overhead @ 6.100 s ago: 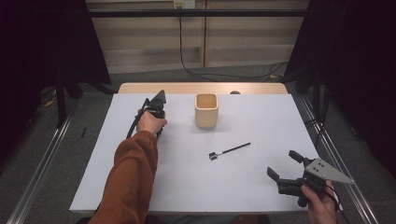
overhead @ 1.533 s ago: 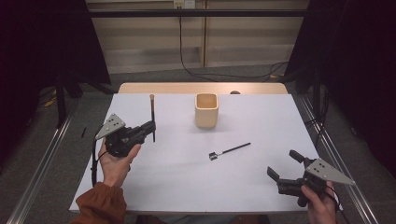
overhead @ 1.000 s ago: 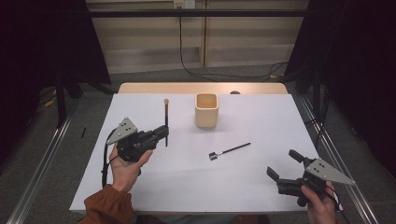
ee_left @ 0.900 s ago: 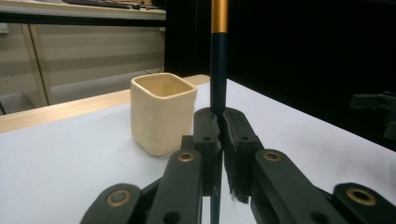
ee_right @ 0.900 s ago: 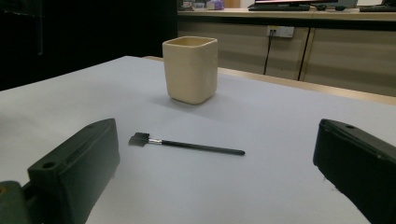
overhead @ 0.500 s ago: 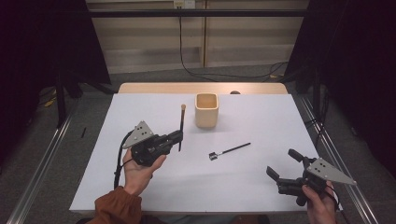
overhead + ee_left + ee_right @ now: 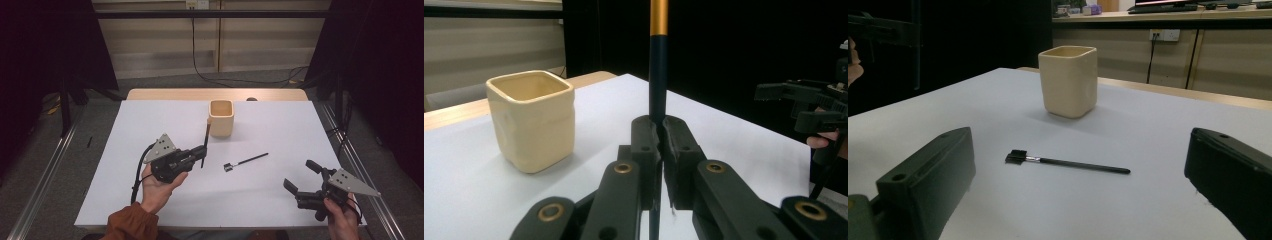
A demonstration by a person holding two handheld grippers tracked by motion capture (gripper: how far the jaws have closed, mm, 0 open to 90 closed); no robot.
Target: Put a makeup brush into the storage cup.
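- The left tool has its jaws pressed together on a thin dark brush, which stands upright in the pinch.
- In the left gripper view the brush rises between the two pads, dark below with a gold band higher up; its top end runs out of that picture.
- From the high view the brush stands just to the left of the cream cup, close to its wall; whether the two touch I cannot tell from here.
- The cup stands upright on the white worktop, towards its far side.
- A second brush lies flat on the worktop between cup and right tool, well apart from both.
- The right tool is held near the worktop's near right corner, its jaws spread wide with nothing between them.
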